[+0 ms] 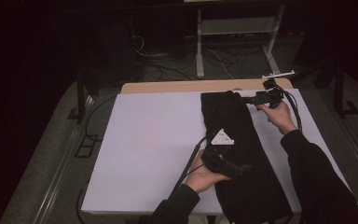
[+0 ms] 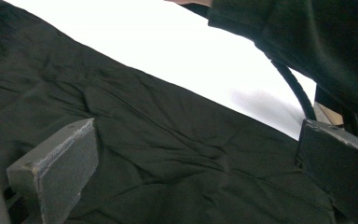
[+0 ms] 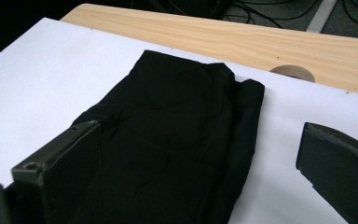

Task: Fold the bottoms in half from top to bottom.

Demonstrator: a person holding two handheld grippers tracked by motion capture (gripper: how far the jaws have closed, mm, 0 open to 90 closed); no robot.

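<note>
Black folded garment is laid on white sheet | left gripper released at 6 o'clock | right gripper released at 12 o'clock

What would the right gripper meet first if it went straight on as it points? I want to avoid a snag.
Probably the black cloth: the right gripper looks along its open jaws at the cloth's folded end on the white table cover. Depth is uncertain.

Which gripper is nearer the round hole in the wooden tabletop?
The right gripper, by the cloth's far end close to the hole. The left gripper is over the cloth's near half.
</note>
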